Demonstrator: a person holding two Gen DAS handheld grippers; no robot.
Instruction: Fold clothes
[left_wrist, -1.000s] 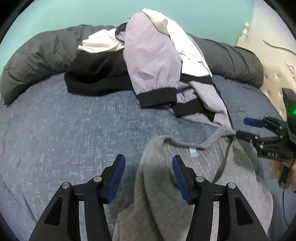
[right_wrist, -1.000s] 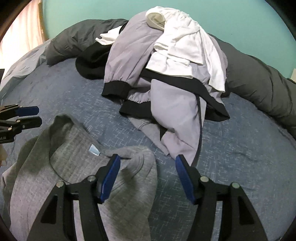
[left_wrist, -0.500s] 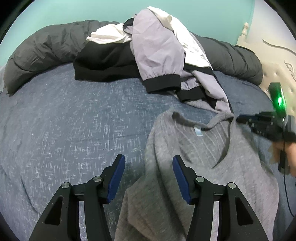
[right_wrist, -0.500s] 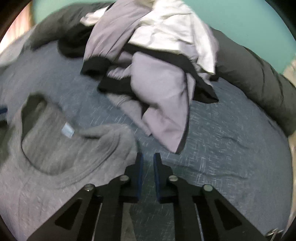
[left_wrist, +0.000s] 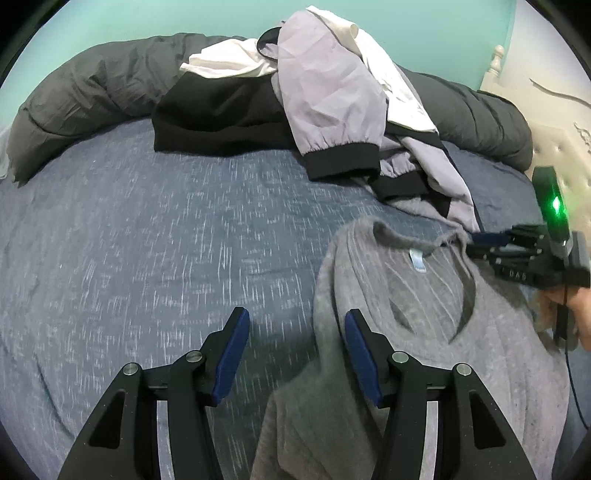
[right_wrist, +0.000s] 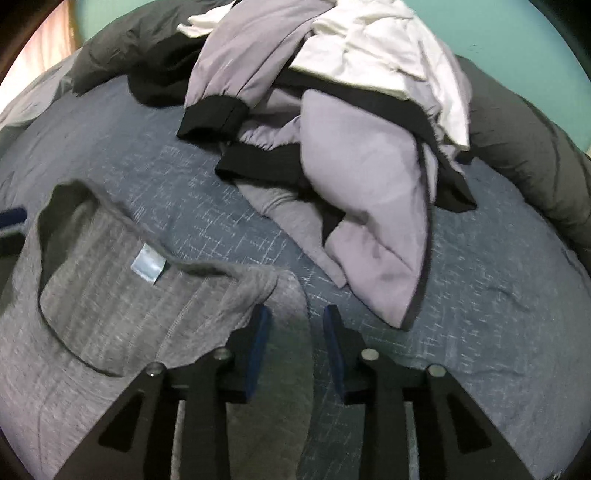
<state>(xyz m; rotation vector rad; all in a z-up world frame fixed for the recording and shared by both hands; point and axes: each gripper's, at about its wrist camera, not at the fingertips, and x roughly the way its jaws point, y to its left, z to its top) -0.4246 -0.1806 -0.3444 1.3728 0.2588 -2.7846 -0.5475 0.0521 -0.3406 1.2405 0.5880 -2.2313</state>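
Grey shirt (left_wrist: 424, 332) spread on the blue bed (left_wrist: 147, 258), neckline up, near a heap of clothes (left_wrist: 332, 103). Left tongs (left_wrist: 295, 350) wide open over its shoulder edge. Right tongs (right_wrist: 295, 339) part open astride the other shoulder.

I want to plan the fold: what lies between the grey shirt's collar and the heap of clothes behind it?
Only bare blue bedsheet lies between the grey shirt and the clothes heap, in the right wrist view.

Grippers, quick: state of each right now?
Left gripper: open, holding nothing.
Right gripper: partly open, holding nothing; grey shirt edge lies between its fingers.
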